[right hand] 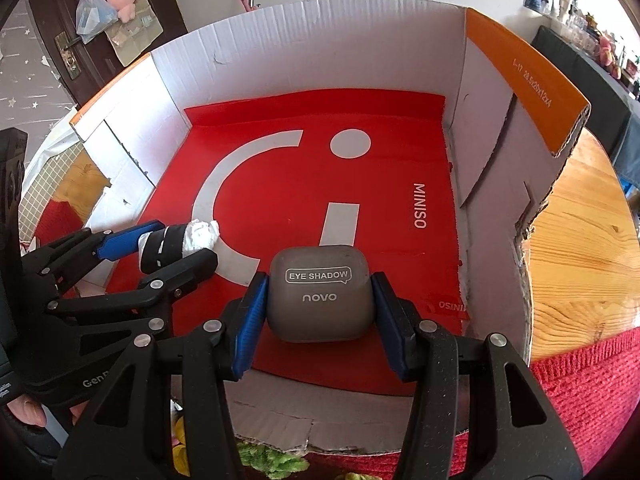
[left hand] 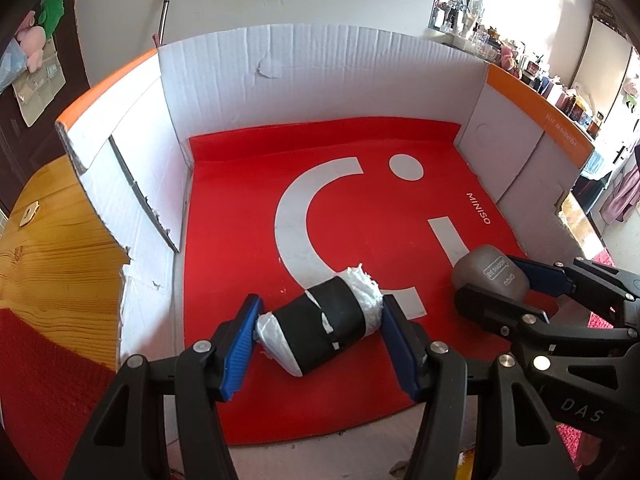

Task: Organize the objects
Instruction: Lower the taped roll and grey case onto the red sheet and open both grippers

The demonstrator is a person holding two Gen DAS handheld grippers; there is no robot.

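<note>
Wooden worktop (right hand: 580,240), glossy orange grain, round edge, right of frame; knitted red cloth (right hand: 580,392) lower right. On it a cardboard box (left hand: 320,72), white corrugated walls, orange outer faces, torn front edges, filling mid-frame. Box floor lined with smooth red MINISO sheet (left hand: 248,216), white smiley print.

Left tool (left hand: 318,334), black plastic with ribbed blue pads, clamps a bundle (left hand: 320,324) lower centre in the left view: crinkled white plastic wrapped in a black band, roughly cylindrical, soft. It sits low over the red sheet; contact with the floor cannot be told.

Right tool (right hand: 316,312) grips the eye shadow case (right hand: 318,294) lower centre in the right view: matte grey, rounded square, hard shell, labelled EYE SHADOW / novo, inside the box near its front.

Risks, as judgement: smooth rounded case may slip from the pads; soft bundle may squash or unravel; the two tools are near each other and could knock together.
</note>
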